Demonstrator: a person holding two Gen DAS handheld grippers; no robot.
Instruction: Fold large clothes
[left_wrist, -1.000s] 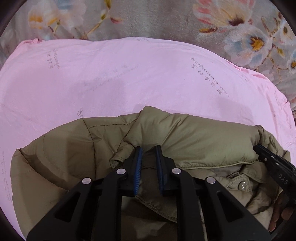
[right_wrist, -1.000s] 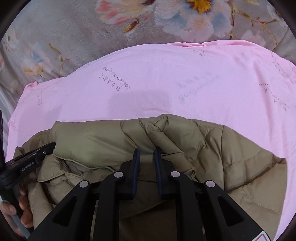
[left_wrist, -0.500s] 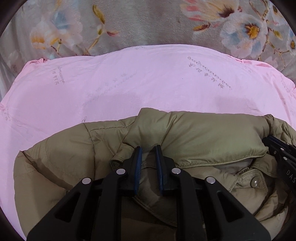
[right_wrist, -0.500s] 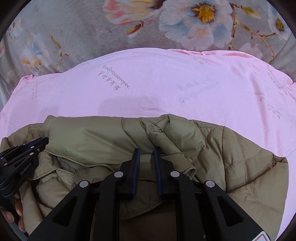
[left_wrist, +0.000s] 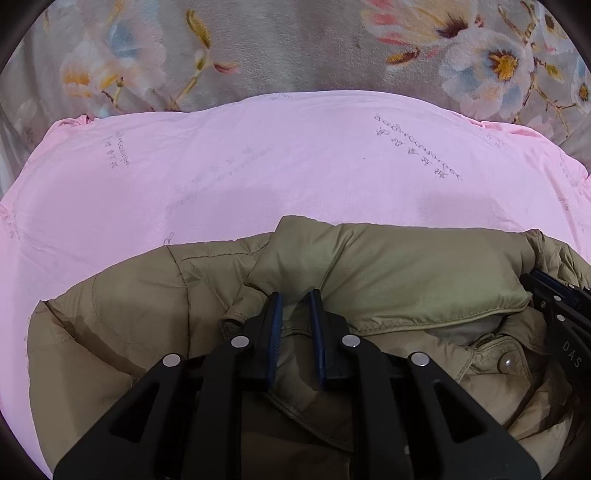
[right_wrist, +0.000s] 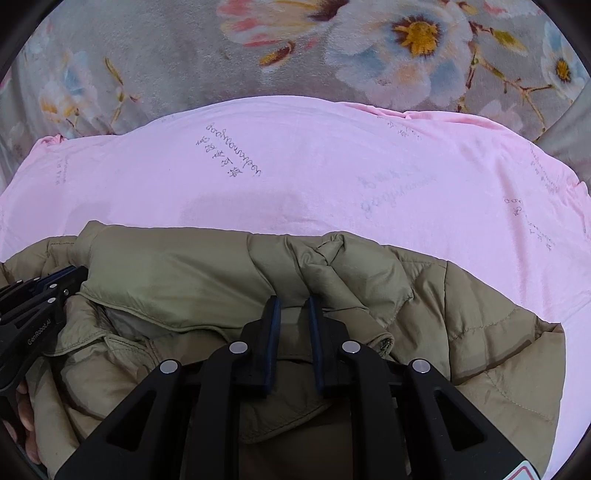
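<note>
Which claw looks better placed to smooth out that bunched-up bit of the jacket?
Probably the right claw: the crumpled fold of the khaki jacket sits just beyond it. The left claw grips near the smoother collar.

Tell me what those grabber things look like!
Both are black plastic claws. The left gripper and right gripper each have two flat fingers lined with dark blue ridged pads, triangle-shaped cut-outs, and round silver bolts. One side reads "GenRobot.AI" in white, the other "DAS".
</note>
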